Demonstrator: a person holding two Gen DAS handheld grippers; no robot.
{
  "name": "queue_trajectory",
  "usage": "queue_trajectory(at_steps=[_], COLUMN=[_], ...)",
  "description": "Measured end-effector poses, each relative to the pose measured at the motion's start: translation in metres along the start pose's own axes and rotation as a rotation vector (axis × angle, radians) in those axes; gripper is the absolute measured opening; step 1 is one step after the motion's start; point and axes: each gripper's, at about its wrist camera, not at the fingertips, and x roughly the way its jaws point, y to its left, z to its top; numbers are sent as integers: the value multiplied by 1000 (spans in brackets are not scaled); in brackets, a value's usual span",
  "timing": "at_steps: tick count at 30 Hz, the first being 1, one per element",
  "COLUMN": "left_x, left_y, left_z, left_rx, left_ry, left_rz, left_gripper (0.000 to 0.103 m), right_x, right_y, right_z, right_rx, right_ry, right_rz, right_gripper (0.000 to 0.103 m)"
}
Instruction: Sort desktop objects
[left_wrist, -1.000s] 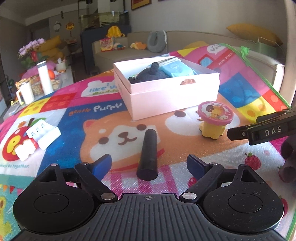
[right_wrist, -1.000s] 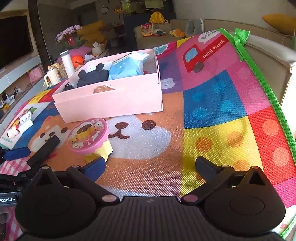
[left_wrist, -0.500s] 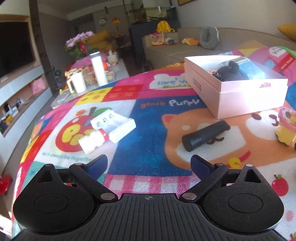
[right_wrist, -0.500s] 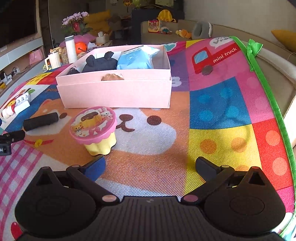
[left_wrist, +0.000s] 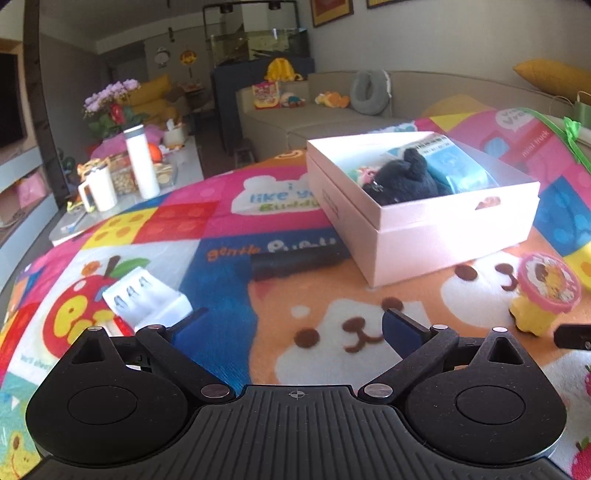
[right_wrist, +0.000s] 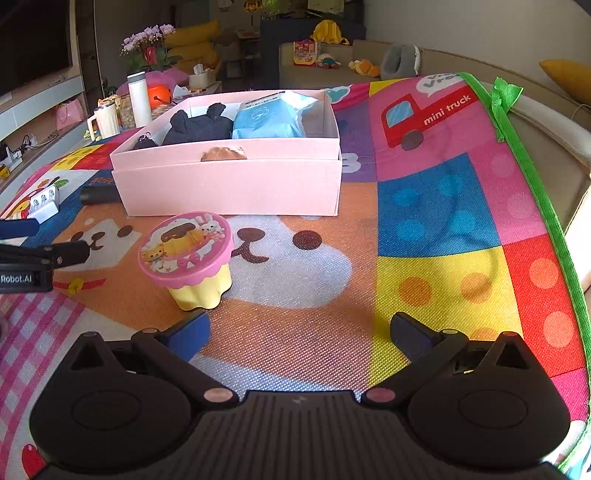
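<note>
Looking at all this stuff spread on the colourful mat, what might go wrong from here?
The black cylinder lies on its side beside the pink box; being round, it may roll away when nudged. The pink-lidded cup stands just ahead of the right gripper, so one finger could knock it over. The box already holds a dark plush toy and a blue packet, so further items may not fit neatly.

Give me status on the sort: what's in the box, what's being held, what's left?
Done: the pink box already holds a dark plush and a blue pack. In hand: nothing; the left claw and right claw are both open and empty. Left on the mat: the black cylinder beside the box, the pink-lidded cup and the white holder.
</note>
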Motion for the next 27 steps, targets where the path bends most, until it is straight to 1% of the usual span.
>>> queue_trajectory(at_steps=[4,5,6,7,9,11,14,16,17,18,19,20,23,24,25,26,27], left_x=[11,12,12,11,9,11,12,5,-1,-8,-15,-21,-31,-32,-34,-35,-35], left_y=[18,22,27,31,37,40,46,50,51,53,56,59,70,75,80,86,92], left_z=[17,20,23,25,23,21,16,8,2,-5,-12,-19,-34,-38,-41,-42,-44], left_rx=[-75,-90,-106,-113,-110,-100,-115,-129,-130,-128,-123,-116,-134,-152,-179,-215,-256], left_ry=[-52,-64,-74,-82,-95,-101,-77,-50,-39,-26,-11,3,50,51,46,42,37], left_rz=[41,53,57,52,36,32,44,41,39,32,13,-7,-27,-31,-33,-39,-48], left_gripper=[99,92,83,82,88,90,86,85,87,94,98,99,100,101,101,102,102], right_x=[0,0,0,0,0,1,2,1,-1,-5,-12,-24,-58,-63,-66,-64,-59], right_y=[0,0,0,0,0,0,2,1,-1,-2,0,5,32,45,60,77,92], right_z=[0,0,0,0,0,0,1,1,2,4,7,14,47,64,82,103,122], right_rx=[1,1,1,1,1,-2,-10,-11,-13,-27,-61,-118,-303,-347,-384,-410,-420], right_ry=[-2,-2,-2,-2,-1,-2,-3,-1,0,-3,-20,-63,-228,-262,-275,-265,-234], right_rz=[1,1,0,0,1,3,7,20,37,59,66,57,5,-3,-1,23,72], right_gripper=[103,103,103,103,103,103,103,103,103,103,103,103,103,95,90,76,64])
